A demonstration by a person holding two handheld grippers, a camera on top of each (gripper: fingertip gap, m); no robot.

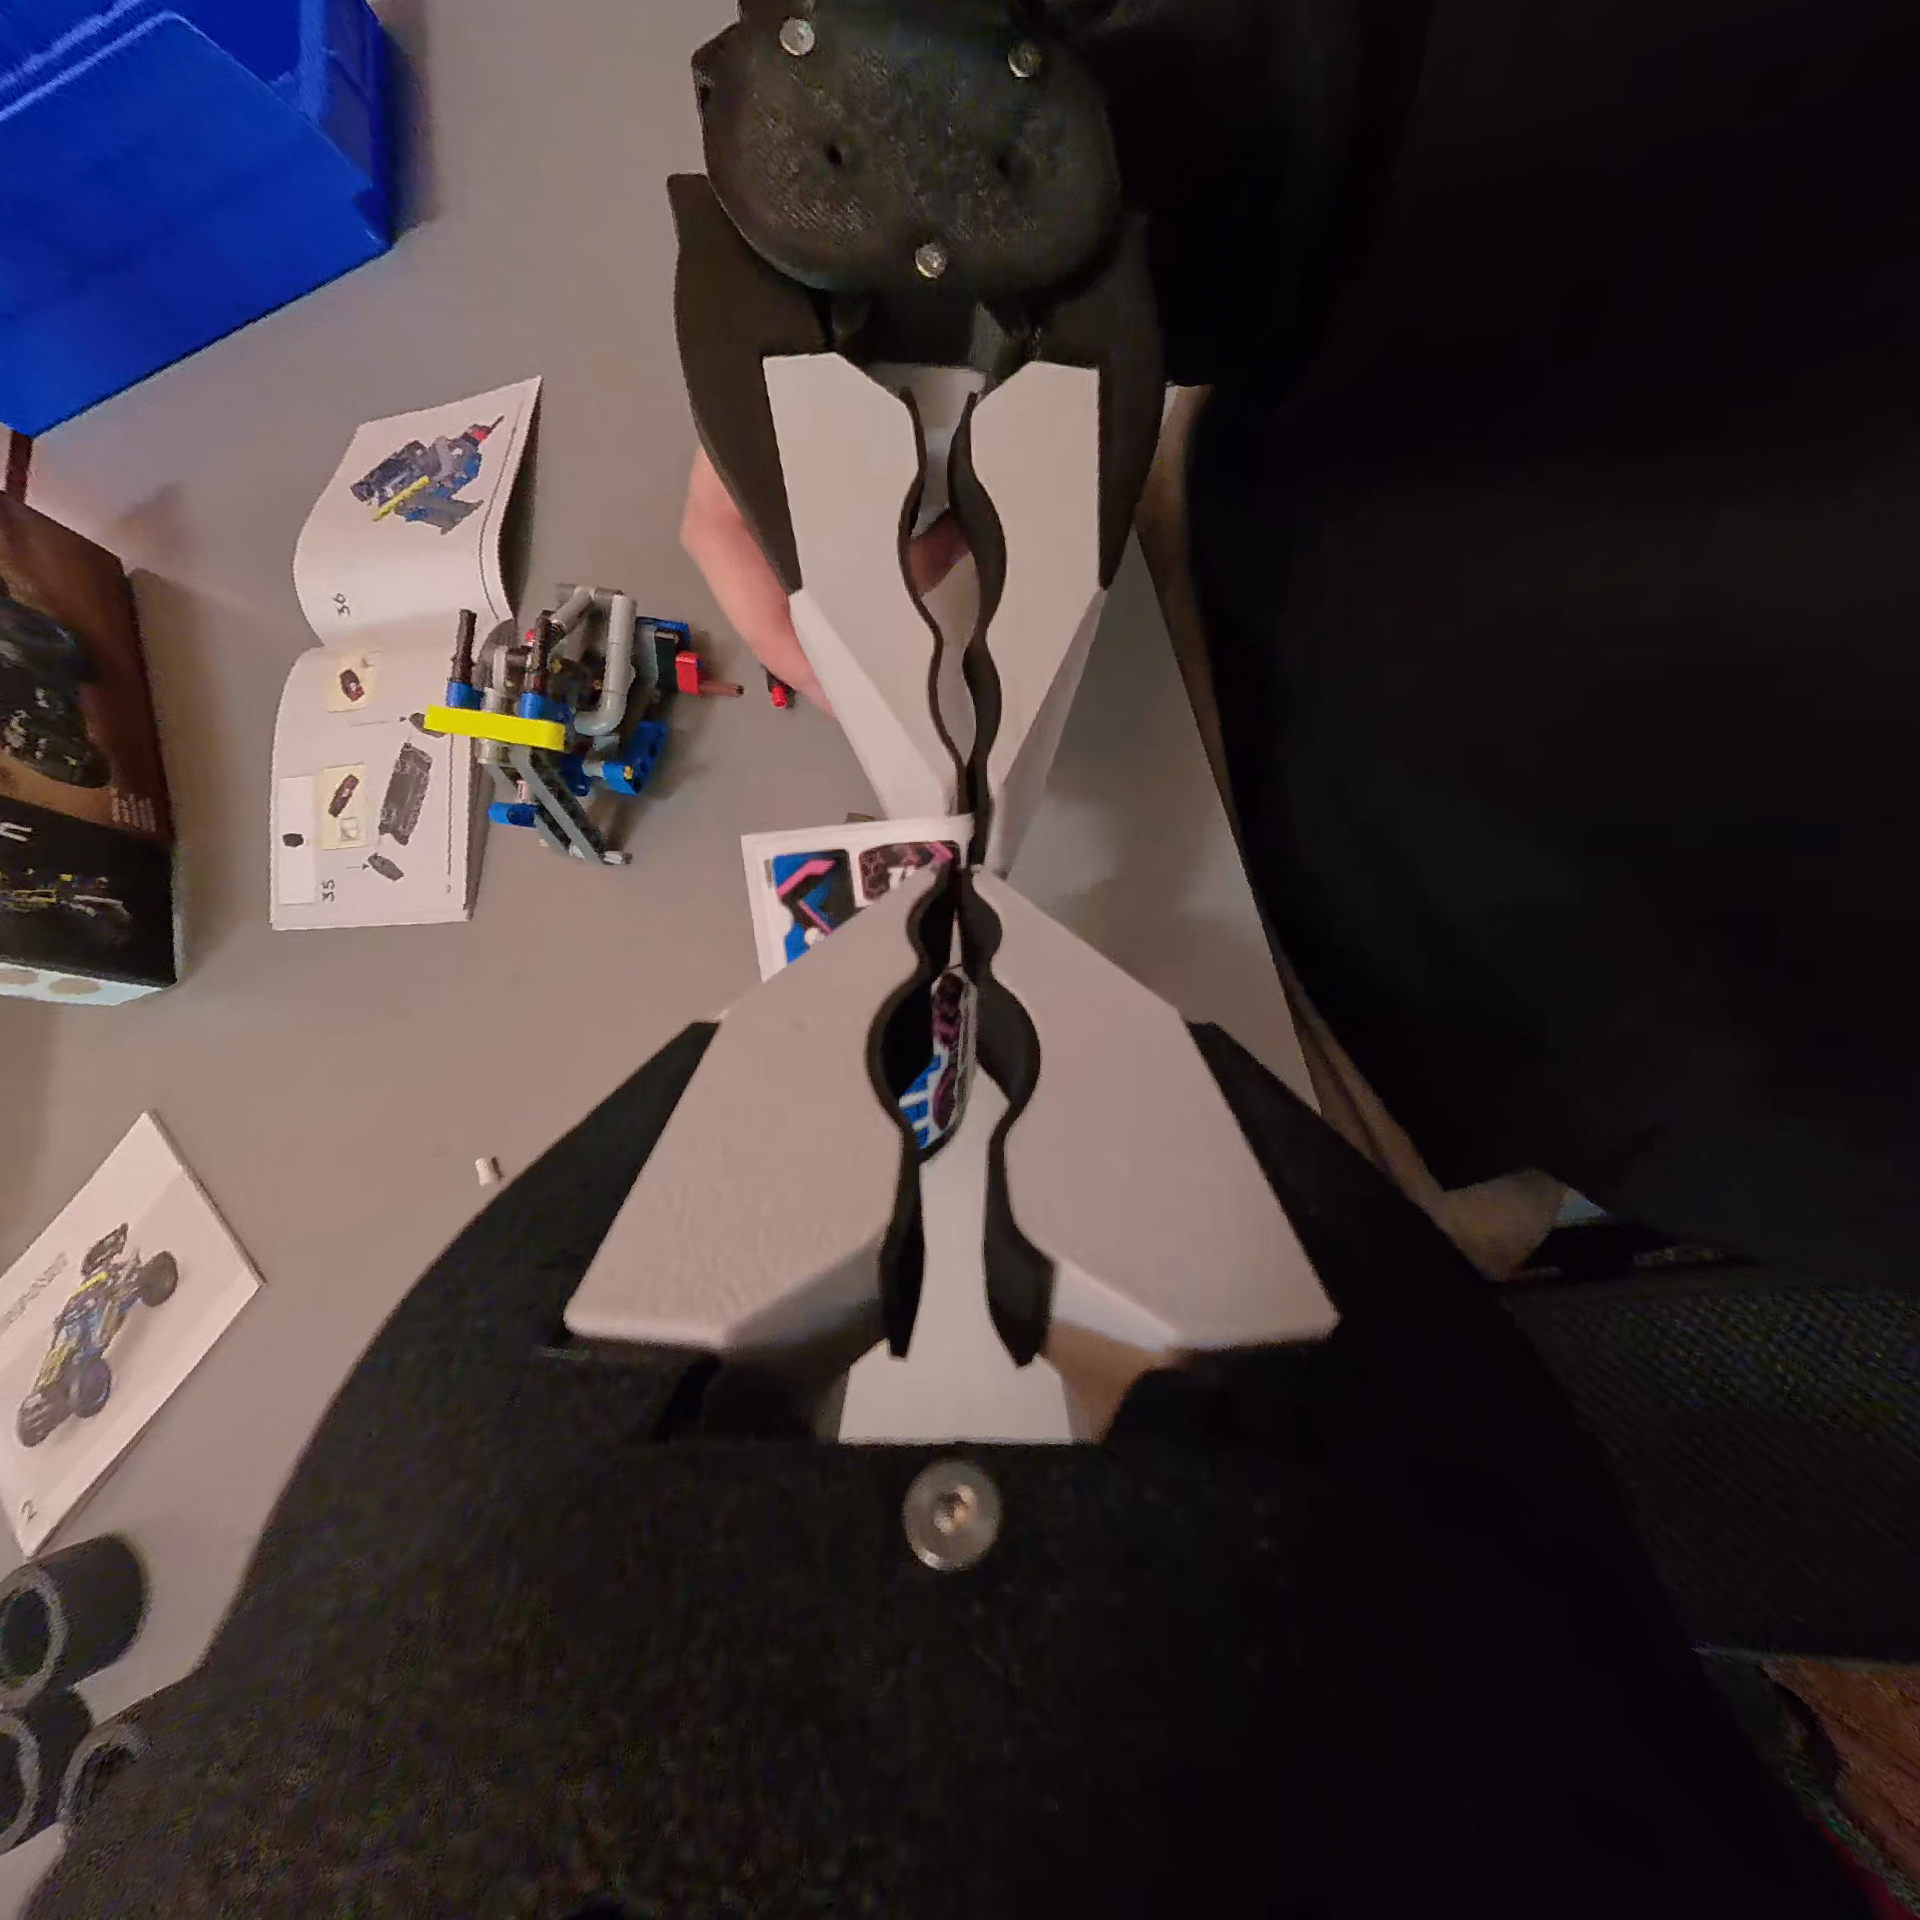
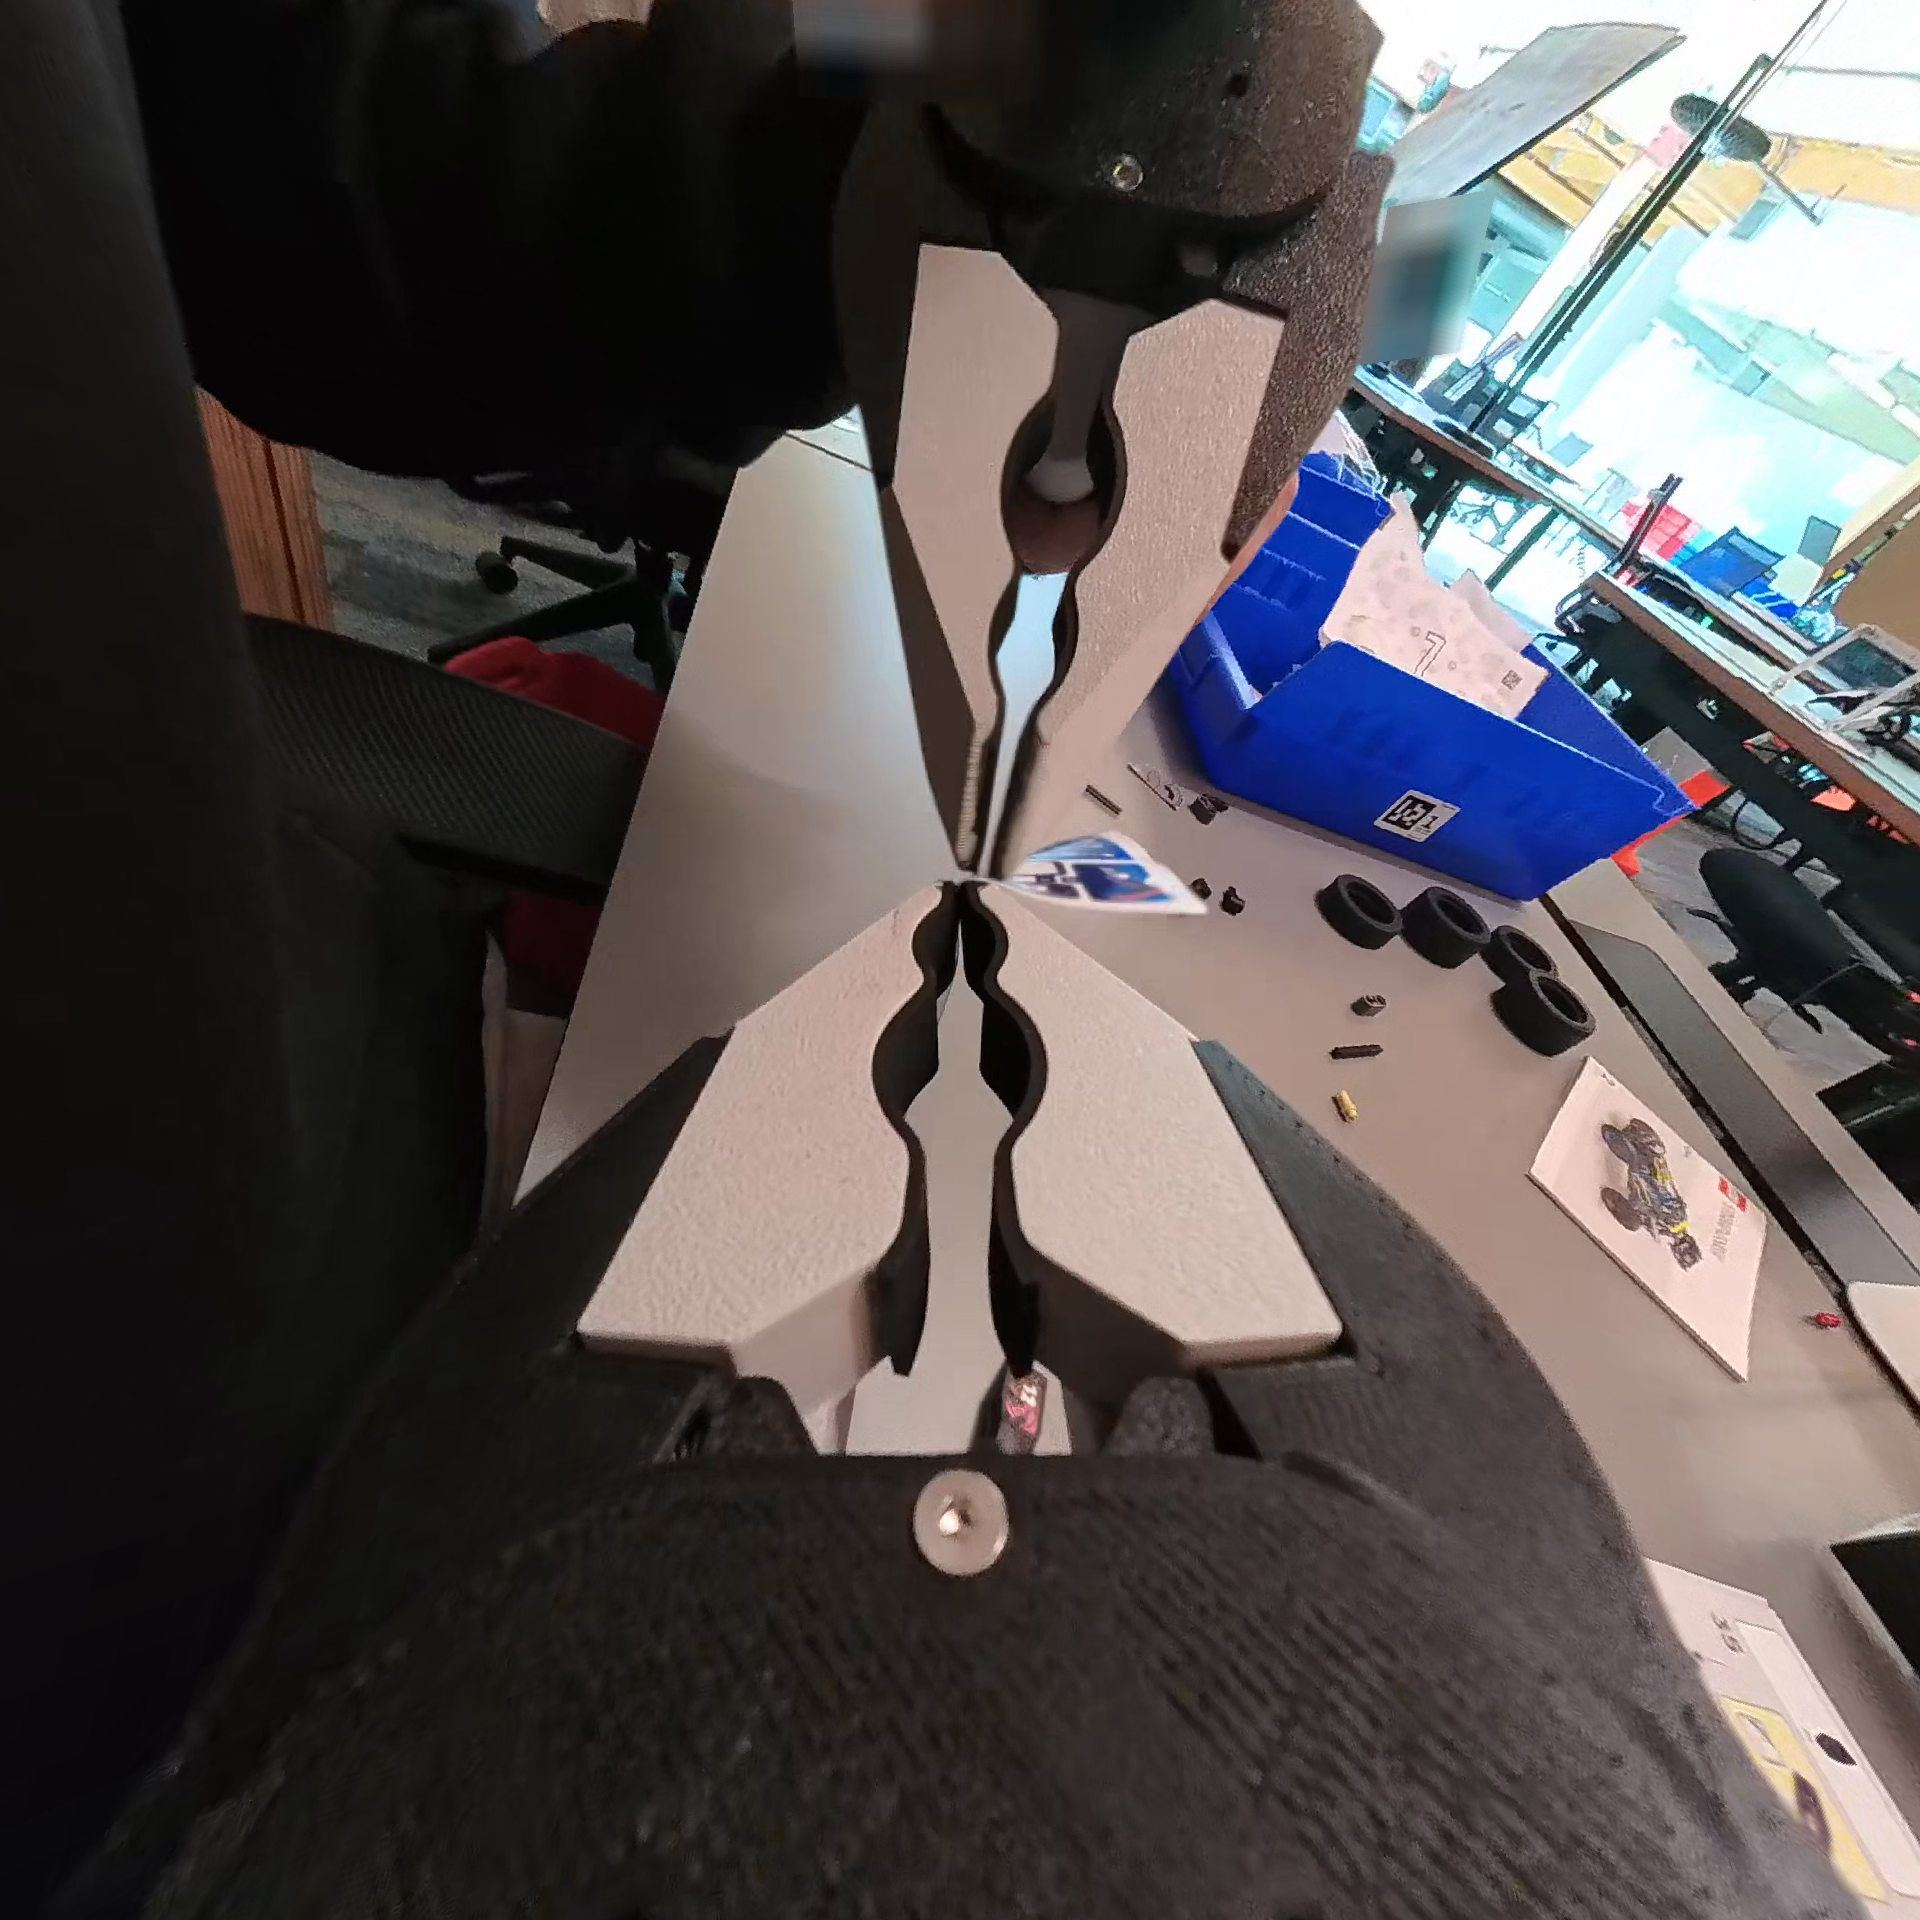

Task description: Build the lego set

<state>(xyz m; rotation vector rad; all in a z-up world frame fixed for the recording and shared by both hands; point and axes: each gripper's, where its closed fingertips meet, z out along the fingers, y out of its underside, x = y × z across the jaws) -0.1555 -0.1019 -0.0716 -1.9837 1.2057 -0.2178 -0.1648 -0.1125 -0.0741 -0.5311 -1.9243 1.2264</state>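
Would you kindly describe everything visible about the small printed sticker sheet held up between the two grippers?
The small white sticker sheet is thin glossy paper printed with blue, pink and black decals. It hangs above the grey table, touching nothing below. The left gripper and the right gripper meet tip to tip at one corner, both with jaws closed on it. In the right wrist view the sheet juts out sideways, nearly edge-on and slightly curled. Part of it shows through the left gripper's finger hollow.

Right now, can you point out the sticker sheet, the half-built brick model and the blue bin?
sticker sheet (image 1: pixel 821 894), left wrist view, printed face.
half-built brick model (image 1: pixel 566 717), left wrist view, middle.
blue bin (image 2: pixel 1455 758), right wrist view, front wall.
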